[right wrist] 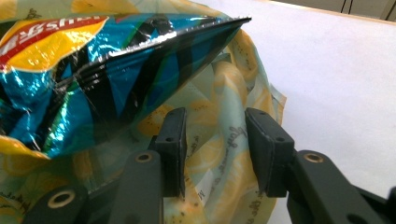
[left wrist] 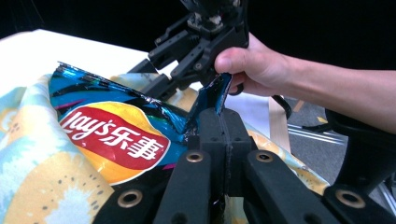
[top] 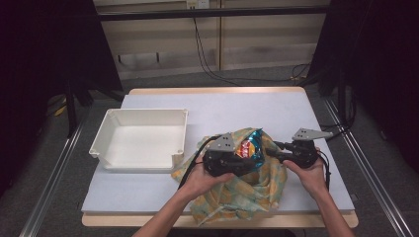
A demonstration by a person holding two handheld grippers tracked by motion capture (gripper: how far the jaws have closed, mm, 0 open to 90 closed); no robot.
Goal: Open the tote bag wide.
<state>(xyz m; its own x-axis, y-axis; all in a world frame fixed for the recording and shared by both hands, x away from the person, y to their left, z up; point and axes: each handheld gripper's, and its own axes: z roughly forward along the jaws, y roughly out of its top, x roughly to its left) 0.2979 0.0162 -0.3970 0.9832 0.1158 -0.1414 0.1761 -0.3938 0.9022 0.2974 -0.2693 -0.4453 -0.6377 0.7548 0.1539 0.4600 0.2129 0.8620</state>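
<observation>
Step in hand: a crisp bag (top: 248,148) is judged to be in the middle of being drawn out of, or set into, a yellow-patterned cloth bag (top: 247,190); which of the two cannot be told.
Crisp bag: it is seen lying in the mouth of the cloth bag near the front edge of the tabletop (top: 247,106), between the two hands, its blue foil and red-and-yellow logo facing up.
Left gripper (left wrist: 219,122): the jaws are clenched on a folded corner of the crisp bag's foil, which stands up between the closed tips.
Right gripper (right wrist: 214,149): the jaws are parted, with the cloth bag's fabric lying between and beneath them; nothing is pinched, and the sealed edge of the crisp bag hangs just above.
How it is best done: the cloth should be pinned or gripped by the right jaws near the opening, so that it is not dragged along when the foil is pulled. The foil corner should be pulled steadily and low, since a thin pinch may slip or tear.
White bin (top: 141,140): it is set empty to the left of the cloth bag, apart from it.
Surface: a pale, matte tabletop with a wooden edge is seen.
Room: dark curtains at both sides, a panelled wall behind, and cables on a grey floor are visible.
</observation>
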